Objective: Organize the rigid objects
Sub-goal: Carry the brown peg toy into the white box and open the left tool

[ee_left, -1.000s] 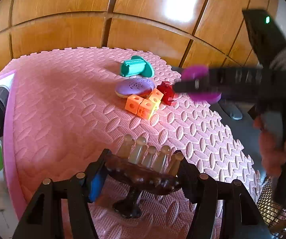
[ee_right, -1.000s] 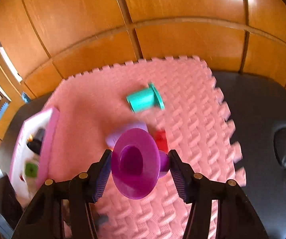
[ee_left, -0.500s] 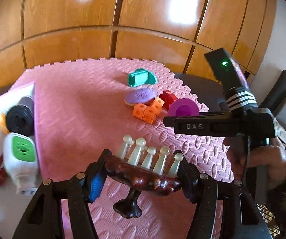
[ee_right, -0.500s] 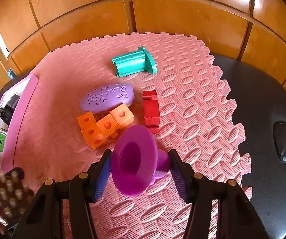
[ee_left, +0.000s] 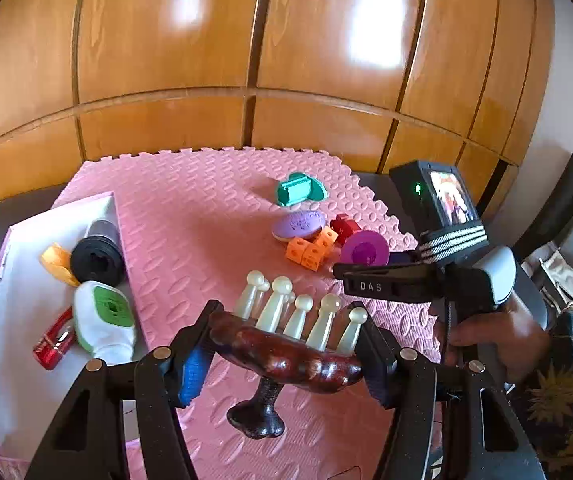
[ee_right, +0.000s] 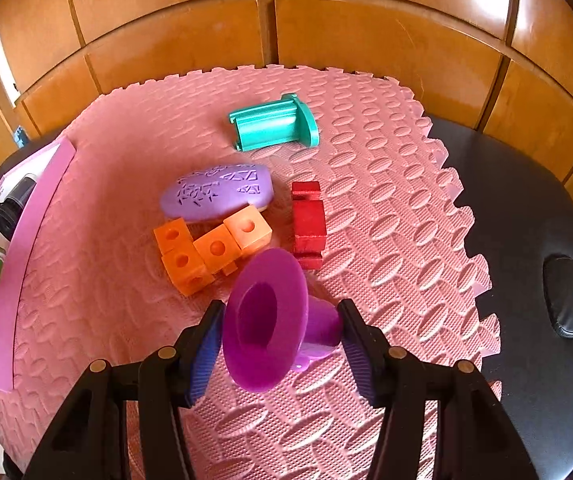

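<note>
**Both grippers loaded above the pink mat**

Nearest in the left wrist view, the left gripper [ee_left: 284,354] is clamped on a dark brown wooden massager [ee_left: 286,356] with a row of pale rounded pegs standing up from it and a knobbed handle hanging below; both pads press on the ends of its body. It is held above the pink interlocking foam mat [ee_left: 206,240].

In the right wrist view, the right gripper [ee_right: 282,332] holds a purple plastic spool with a wide round flange [ee_right: 266,320]; the blue pads grip it from both sides, flange turned toward the camera, above the mat. The left view shows this gripper from the side, a hand [ee_left: 490,340] around its grip.

Just beyond the spool lie joined orange plastic cubes with round holes [ee_right: 206,248], and beside them to the right a red wooden notched block [ee_right: 307,224]. Touching the cubes on their far side is a lilac oval piece with cut-out patterns [ee_right: 218,194]. Farther off, apart from the cluster, a teal plastic spool [ee_right: 274,124] lies on its side.

At the mat's left edge a pink-rimmed white tray [ee_left: 18,320] holds a white device with a green face [ee_left: 106,316], a black cylinder [ee_left: 96,258], a red item [ee_left: 52,344] and a yellow piece [ee_left: 56,262]. Brown wooden panels [ee_left: 246,60] close the background.
</note>
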### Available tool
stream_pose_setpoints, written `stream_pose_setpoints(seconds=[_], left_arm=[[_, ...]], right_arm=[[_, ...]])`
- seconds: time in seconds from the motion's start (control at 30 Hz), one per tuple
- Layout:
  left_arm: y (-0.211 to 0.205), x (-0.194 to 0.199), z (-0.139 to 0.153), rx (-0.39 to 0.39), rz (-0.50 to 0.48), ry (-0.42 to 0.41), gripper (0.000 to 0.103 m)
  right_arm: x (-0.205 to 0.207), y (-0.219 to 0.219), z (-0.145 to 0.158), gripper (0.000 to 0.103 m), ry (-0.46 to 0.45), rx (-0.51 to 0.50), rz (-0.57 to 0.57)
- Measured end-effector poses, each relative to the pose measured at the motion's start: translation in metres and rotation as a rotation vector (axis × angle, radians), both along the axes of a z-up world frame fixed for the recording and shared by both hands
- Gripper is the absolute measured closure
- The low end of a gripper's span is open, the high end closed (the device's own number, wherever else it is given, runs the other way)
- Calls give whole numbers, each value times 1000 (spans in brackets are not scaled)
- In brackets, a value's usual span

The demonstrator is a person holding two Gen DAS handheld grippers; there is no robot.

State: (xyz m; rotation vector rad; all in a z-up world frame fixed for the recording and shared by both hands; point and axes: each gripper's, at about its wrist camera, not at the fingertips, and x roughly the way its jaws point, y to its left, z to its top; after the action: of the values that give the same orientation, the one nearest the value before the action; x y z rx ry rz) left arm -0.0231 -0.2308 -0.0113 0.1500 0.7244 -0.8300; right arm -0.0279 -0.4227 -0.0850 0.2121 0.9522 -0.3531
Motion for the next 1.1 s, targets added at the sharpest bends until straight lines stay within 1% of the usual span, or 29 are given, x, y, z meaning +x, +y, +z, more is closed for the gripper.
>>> stream_pose_setpoints(seconds=[0.4, 0.63, 0.73, 0.83, 0.9, 0.97, 1.1], left_arm=[[17, 0, 11, -20, 35, 5, 39], [42, 12, 23, -68, 73, 40, 39], [62, 27, 30, -97, 113, 58, 39], [89, 51, 35, -114, 184, 70, 39], [111, 74, 34, -104, 258, 67, 39], [126, 94, 31, -91, 311, 78, 39], [147, 138, 20, -66, 382, 88, 39]], right_arm=[[-5, 6, -2, 45, -36, -48, 12], [-6, 6, -2, 45, -57, -67, 19], [-6, 7, -1, 46, -58, -69, 20], [-6, 7, -1, 46, -58, -68, 19], [-6, 7, -1, 46, -57, -67, 20], [-6, 7, -1, 46, -54, -67, 17], [-5, 7, -2, 46, -50, -66, 18]])
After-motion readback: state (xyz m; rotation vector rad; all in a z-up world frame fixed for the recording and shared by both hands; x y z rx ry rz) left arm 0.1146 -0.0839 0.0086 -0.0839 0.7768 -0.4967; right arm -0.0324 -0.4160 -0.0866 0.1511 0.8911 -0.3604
